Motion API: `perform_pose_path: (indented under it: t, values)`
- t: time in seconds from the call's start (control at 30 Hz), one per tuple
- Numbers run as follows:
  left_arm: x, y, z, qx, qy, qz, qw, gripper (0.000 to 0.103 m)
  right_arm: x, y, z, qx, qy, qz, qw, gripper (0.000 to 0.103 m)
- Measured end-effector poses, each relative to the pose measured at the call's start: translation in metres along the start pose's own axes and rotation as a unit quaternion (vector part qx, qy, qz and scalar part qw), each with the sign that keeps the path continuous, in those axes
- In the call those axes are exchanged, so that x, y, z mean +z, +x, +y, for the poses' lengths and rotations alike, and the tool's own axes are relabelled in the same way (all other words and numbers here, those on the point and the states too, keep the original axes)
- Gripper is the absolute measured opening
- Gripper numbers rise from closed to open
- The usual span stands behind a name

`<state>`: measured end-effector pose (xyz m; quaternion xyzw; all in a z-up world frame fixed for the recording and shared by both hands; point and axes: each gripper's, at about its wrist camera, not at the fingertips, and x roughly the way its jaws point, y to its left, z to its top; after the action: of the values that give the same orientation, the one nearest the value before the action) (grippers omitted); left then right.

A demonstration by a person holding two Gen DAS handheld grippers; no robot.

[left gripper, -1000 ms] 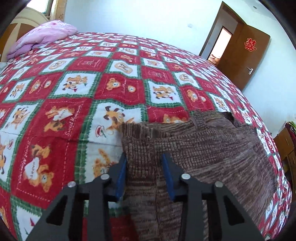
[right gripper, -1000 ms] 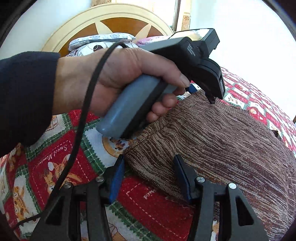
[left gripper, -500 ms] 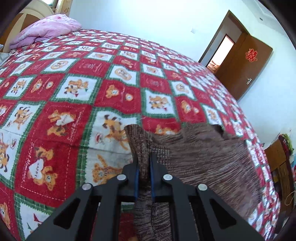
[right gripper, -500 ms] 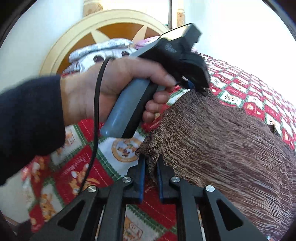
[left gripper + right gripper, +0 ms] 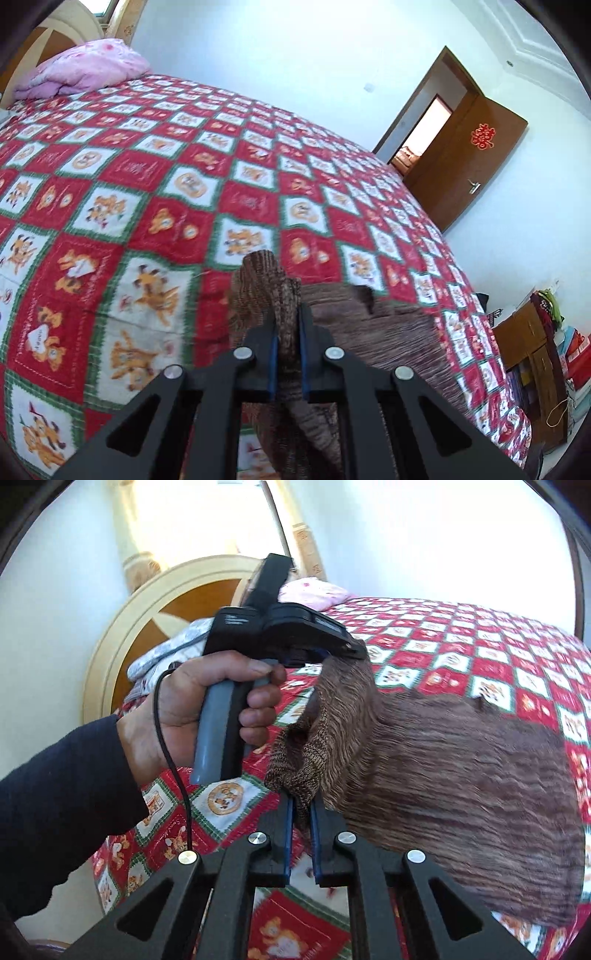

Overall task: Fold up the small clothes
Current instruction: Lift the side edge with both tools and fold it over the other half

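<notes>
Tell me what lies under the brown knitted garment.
The red patterned bedspread shows around the brown knitted garment and below its lifted edge. Anything beneath the flat part is covered.

Knit garment: coarse ribbed brown wool-like cloth, matt, pinched in both tongs. Left gripper and right gripper: matt black plastic, blue rubbery pads, shiny metal screws. Bedspread beneath: soft printed cloth. Headboard beyond the right tongs: glossy painted wood. Door: smooth brown wood.
</notes>
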<state>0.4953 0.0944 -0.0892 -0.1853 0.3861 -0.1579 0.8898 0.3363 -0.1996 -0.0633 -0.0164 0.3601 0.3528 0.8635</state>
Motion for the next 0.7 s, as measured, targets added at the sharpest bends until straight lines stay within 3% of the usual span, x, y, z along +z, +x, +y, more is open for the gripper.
perform_pose_path:
  t: [0.7]
  values:
    - [0.001,0.046,-0.121,-0.051,0.054,0.022,0.9970,0.009,-0.031,-0.070,-0.103,-0.003,0.128,-0.018,0.992,0.005]
